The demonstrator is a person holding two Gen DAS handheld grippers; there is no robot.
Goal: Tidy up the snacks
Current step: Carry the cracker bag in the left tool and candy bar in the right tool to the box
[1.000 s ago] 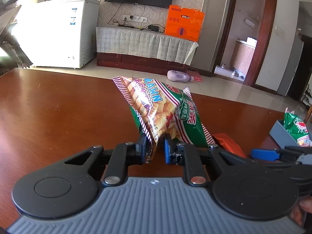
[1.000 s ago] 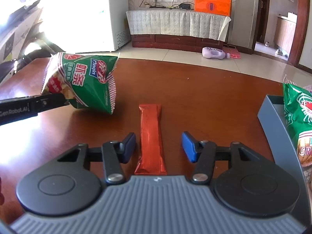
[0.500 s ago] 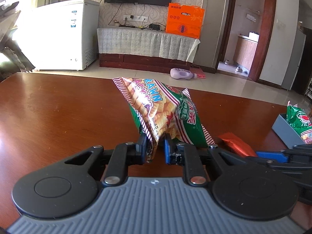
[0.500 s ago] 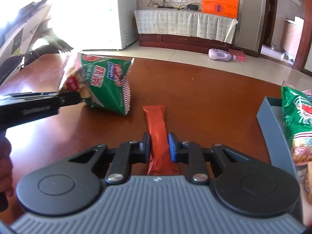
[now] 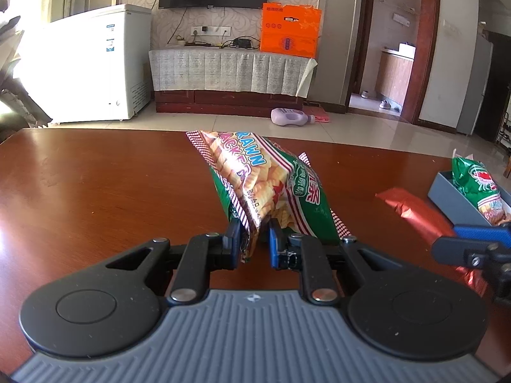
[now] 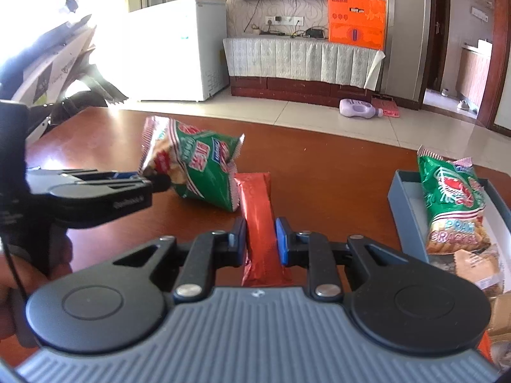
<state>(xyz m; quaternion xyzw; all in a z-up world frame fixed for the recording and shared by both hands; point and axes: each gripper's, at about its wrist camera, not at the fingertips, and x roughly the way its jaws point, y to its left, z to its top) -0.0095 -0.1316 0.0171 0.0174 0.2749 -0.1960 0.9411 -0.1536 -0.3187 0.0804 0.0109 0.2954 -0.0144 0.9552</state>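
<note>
**2 snacks gripped, box off to the right**

The left gripper (image 5: 252,239) jaws pinch the prawn cracker bag (image 5: 268,185) by its lower edge. The right gripper (image 6: 260,242) jaws are clamped across the red snack bar (image 6: 258,223), whose long axis runs straight ahead between them. The grey box (image 6: 412,220) lies right of those jaws, nearer the right hand, on the worktop (image 5: 95,185).

Black tool (image 5: 254,242), blue pads (image 5: 274,239)
</note>
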